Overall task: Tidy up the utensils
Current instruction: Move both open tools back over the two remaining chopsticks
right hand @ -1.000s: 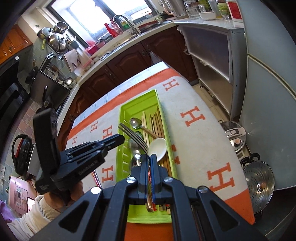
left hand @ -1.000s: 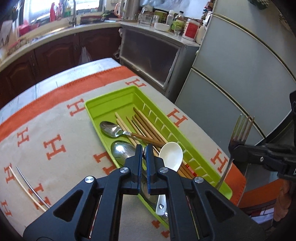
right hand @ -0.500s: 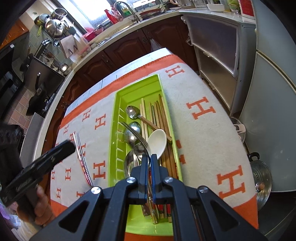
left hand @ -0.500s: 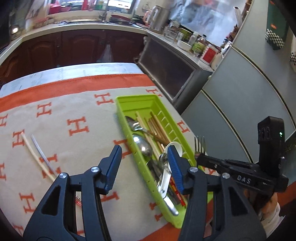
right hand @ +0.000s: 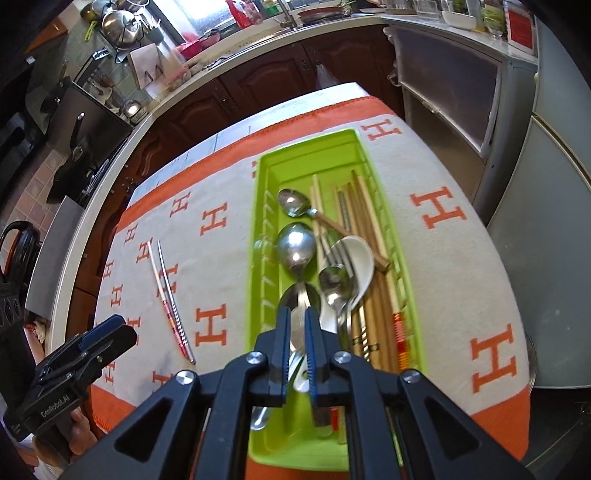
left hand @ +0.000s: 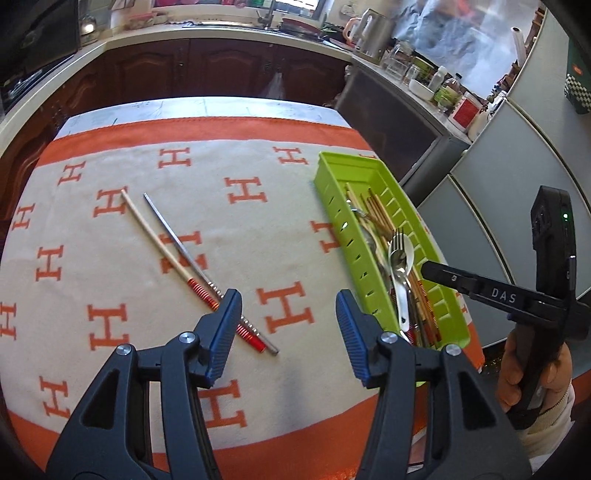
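A green utensil tray (left hand: 334,206) (right hand: 258,229) holds spoons, a white ladle spoon (right hand: 360,258), wooden chopsticks and a fork (right hand: 341,258) (left hand: 397,240) lying on top. My right gripper (right hand: 295,314) hangs just above the tray, its jaws slightly apart, with nothing gripped. My left gripper (left hand: 286,299) is wide open and empty over the cloth, just above the near ends of a white chopstick (left hand: 155,240) (right hand: 157,277) and a metal chopstick (left hand: 177,243) (right hand: 170,284) lying side by side.
The table carries a beige cloth with orange H marks and an orange border (left hand: 184,125). A grey cabinet (left hand: 517,192) stands beside the table's right edge. Kitchen counters (left hand: 207,33) run behind.
My right gripper has lowered the fork into the tray and opened off it. My left gripper has swung left toward the two chopsticks and opened wide.
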A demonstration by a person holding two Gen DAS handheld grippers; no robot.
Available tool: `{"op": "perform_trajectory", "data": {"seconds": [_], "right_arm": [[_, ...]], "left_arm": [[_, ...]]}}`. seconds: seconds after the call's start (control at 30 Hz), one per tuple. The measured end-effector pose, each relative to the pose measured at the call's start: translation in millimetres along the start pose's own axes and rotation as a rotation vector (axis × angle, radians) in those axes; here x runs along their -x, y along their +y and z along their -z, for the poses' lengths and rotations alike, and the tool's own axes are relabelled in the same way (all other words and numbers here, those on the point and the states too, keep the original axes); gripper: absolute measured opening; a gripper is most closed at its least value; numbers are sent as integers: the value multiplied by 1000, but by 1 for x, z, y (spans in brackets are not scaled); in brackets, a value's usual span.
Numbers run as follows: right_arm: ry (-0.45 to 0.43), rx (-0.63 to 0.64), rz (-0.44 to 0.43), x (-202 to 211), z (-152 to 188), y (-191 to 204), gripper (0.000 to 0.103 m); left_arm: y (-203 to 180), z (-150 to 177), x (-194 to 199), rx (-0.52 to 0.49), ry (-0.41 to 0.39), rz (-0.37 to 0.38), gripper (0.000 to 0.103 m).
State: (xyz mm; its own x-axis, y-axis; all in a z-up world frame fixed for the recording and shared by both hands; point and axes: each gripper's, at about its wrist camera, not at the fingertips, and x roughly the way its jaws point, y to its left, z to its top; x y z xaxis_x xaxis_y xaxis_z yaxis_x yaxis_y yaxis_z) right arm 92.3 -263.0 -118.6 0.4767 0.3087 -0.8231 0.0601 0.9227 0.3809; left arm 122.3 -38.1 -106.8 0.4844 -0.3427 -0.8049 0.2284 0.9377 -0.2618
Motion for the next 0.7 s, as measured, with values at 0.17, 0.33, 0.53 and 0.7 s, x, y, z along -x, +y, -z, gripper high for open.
{"op": "perform_trajectory", "data": {"seconds": [0.17,0.33,0.53,0.7], "right_arm": [[17,11,1,-1,7,14,8],[29,36,-2,-1,12,30,8],[38,69,3,0,19,48,8],[52,99,6,-4,21,64,8]], "left_arm": [[10,9,11,14,-2,-14,50],[17,18,22,17,-5,-27,50],[29,28,34,41,-6,-35,50],[42,35,41,65,-12,-41,50]]}}
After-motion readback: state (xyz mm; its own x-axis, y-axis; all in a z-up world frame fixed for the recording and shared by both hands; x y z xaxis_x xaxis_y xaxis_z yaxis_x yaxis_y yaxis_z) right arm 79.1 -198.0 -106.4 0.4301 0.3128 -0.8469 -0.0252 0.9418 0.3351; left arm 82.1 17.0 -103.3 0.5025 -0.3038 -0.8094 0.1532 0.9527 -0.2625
